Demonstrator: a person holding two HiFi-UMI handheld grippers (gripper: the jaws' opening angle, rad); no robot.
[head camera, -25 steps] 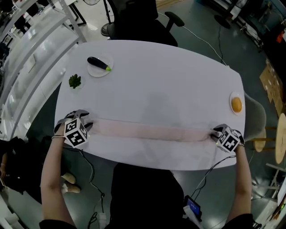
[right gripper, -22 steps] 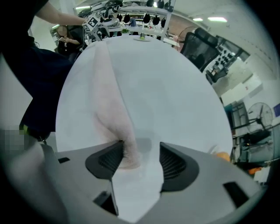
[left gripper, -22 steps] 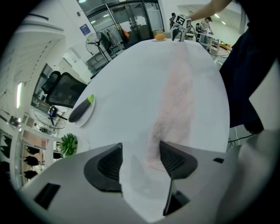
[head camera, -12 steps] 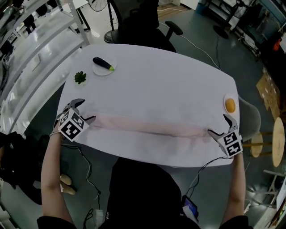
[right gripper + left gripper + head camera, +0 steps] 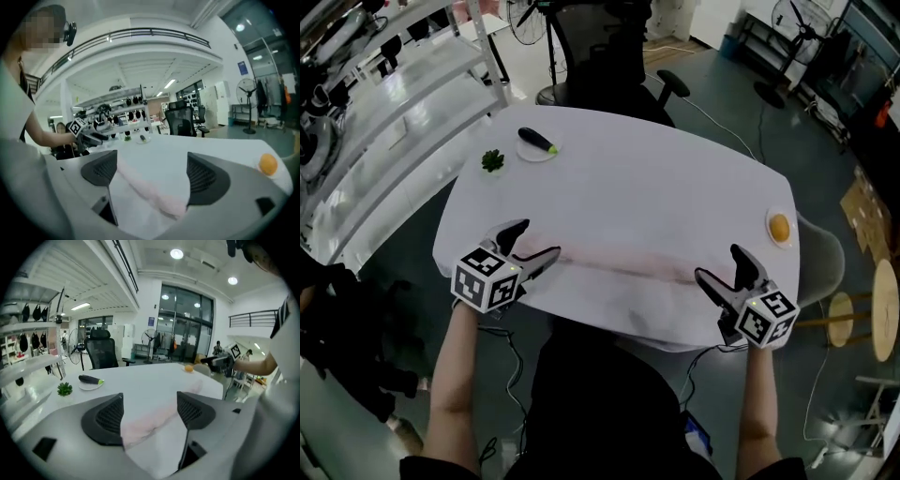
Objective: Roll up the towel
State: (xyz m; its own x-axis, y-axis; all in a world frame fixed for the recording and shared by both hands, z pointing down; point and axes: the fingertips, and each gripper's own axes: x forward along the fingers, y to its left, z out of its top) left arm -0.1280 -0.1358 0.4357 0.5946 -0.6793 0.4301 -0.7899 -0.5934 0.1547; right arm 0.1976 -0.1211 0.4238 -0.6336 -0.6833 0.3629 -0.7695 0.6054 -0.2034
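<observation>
The pale pink towel (image 5: 637, 267) lies as a long, thin roll across the near edge of the white surface (image 5: 656, 187), running from 8 to 4 o'clock. The left tool (image 5: 536, 240) hangs above the roll's left end with its jaws spread wide, nothing pinched. The right tool (image 5: 719, 264) hangs above the right end with its jaws opening; the roll shows through the gap below them, and the pads are clear of it. A dark eggplant (image 5: 537, 141) sits on a small plate (image 5: 530, 155) at 11 o'clock, with a green sprig (image 5: 493, 160) just beside it at 10. An orange (image 5: 779, 227) sits at 3 o'clock. A black office chair (image 5: 609, 56) stands beyond the surface at 12.
</observation>
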